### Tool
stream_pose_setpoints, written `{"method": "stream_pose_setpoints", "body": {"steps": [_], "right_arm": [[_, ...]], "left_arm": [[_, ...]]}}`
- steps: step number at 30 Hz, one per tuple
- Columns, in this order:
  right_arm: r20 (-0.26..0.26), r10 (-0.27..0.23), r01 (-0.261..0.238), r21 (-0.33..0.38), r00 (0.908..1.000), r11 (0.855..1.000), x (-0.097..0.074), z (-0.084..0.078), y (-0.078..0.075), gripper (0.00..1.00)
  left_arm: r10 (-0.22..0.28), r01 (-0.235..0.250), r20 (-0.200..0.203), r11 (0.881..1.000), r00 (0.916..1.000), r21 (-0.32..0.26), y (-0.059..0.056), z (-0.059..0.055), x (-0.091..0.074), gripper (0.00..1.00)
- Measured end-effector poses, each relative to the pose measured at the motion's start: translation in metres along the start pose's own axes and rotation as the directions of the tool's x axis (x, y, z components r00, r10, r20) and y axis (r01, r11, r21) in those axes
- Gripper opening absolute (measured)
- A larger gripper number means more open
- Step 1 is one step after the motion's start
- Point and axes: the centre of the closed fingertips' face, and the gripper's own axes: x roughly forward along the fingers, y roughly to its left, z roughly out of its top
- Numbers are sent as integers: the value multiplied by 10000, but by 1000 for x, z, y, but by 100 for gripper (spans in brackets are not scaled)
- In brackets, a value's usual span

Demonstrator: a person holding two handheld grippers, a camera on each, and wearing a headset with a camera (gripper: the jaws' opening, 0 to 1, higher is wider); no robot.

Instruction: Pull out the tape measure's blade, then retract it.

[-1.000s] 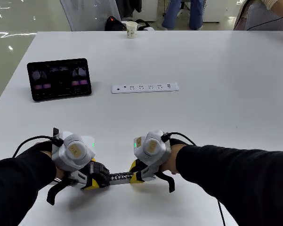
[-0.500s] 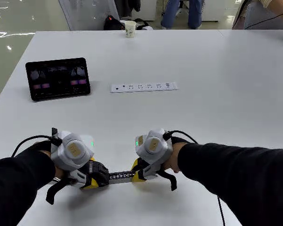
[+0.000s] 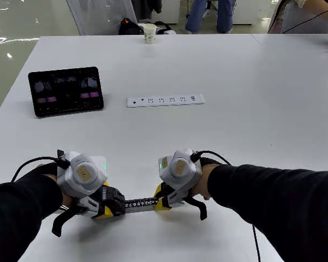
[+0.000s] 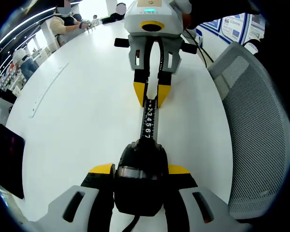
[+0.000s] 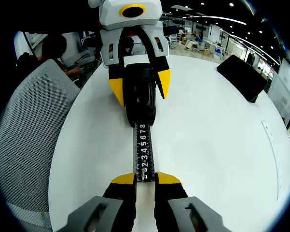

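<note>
White desk [image 3: 234,109] runs away under both arms, with a tablet [image 3: 65,90], a power strip [image 3: 165,100] and a paper cup [image 3: 149,33] well back from the work. Near the front edge sits the tape measure [image 4: 137,186], a black case that looks compact, dense and hard-shelled, probably a little slick, so it wants a grip across its flat sides. The left claw [image 4: 140,169] has it just so, narrowed until both yellow-tipped jaws press the case. A short run of blade [image 5: 143,150] is out, numbers upward, reaching from the case to the right claw [image 5: 145,179], whose jaws are drawn almost together and pinch the blade's end. That blade is likely thin, springy steel: stiff enough along its length, yet ready to buckle sideways or whip back under the spring's pull. The tip is the sensible place to hold it, and letting it home calls for a slow, guided return.
</note>
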Motion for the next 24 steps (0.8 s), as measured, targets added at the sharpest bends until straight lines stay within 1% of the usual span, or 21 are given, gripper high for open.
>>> {"method": "stream_pose_setpoints", "body": {"steps": [11,24], "right_arm": [[73,33,-34,161,10000,9999,-1,-1,1,10],[9,70,-70,168,10000,9998,-5,-5,1,10]], "left_arm": [[61,-61,-2,10000,10000,-16,-1,1,0,33],[84,-84,7,10000,10000,-50,-1,0,0,33]]}}
